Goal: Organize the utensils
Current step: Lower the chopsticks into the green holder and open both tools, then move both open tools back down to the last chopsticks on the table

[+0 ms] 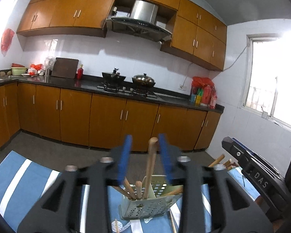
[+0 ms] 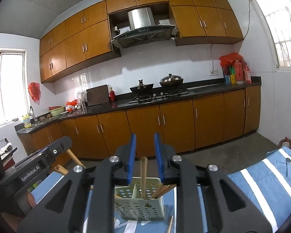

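Note:
A pale green perforated utensil holder stands on the blue and white striped cloth, with several wooden utensils upright in it. My left gripper hangs over it, open. A tall wooden handle rises between its blue pads, close to the right one and not clamped. My right gripper is above the holder too, jaws slightly apart, with a wooden stick standing free between its pads. Each view shows the other gripper at its edge.
A dark spoon lies on the cloth at the far right. Loose chopsticks lie beside the holder. More wooden sticks poke up behind. Beyond the table are bare floor and a kitchen counter with two woks.

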`<state>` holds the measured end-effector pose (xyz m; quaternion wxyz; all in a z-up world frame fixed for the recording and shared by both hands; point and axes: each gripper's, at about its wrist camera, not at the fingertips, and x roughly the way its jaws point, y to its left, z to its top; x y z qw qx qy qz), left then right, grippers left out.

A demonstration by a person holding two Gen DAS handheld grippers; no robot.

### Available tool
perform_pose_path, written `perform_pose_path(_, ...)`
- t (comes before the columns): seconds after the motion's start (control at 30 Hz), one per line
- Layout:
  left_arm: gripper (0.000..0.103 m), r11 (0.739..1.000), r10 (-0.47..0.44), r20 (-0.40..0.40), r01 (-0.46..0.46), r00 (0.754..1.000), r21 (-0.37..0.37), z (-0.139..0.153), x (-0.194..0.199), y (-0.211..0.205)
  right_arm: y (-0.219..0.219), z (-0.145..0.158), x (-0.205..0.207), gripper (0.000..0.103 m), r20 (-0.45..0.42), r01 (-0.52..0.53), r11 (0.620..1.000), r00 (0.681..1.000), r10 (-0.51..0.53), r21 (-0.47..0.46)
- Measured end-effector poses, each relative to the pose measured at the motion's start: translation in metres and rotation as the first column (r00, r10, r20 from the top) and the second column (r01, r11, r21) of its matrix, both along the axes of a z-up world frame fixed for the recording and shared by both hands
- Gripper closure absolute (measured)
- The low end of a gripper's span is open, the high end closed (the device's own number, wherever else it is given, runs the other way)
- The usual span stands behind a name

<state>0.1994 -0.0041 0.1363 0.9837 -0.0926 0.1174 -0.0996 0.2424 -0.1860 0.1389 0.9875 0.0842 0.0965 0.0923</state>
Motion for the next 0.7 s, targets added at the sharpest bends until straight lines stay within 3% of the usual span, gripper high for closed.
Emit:
perform_pose_path(0.2, 0.065, 1.0, 0.026, 0.012, -0.026, 1.0, 0.004, 0.013, -0.018, 0.009, -0.009, 0.01, -0.035, 0.08, 0.02, 0.005, 1.0, 1.0, -0.005, -0.01)
perform_pose_path(0.33, 0.065, 0.998, 0.053, -0.002, -0.053, 0.999, 0.019, 0.01, -0.039, 0.018, -0.024, -0.004, -0.063, 0.073, -0.022, 0.024, 1.0, 0.999, -0.024, 0.006)
perform_pose_path(0.5, 0.063, 0.995, 0.084, -0.091, -0.079, 0.992, 0.064, -0.025, -0.067, 0.037, -0.041, -0.07, -0.082, 0.064, -0.217, 0.059, 0.998, 0.974, -0.057, 0.003)
perform_pose_path(0.6, 0.063, 0.991, 0.098, -0.213, -0.076, 0.972, 0.112, -0.069, -0.074, 0.044, -0.041, -0.133, -0.083, 0.064, -0.391, 0.059, 0.998, 0.918, -0.065, -0.028)
perform_pose_path(0.7, 0.063, 0.99, 0.103, -0.327, -0.065, 0.94, 0.125, -0.109, -0.078, 0.049, -0.037, -0.181, -0.088, 0.064, -0.519, 0.03, 1.0, 0.855, -0.022, 0.007)
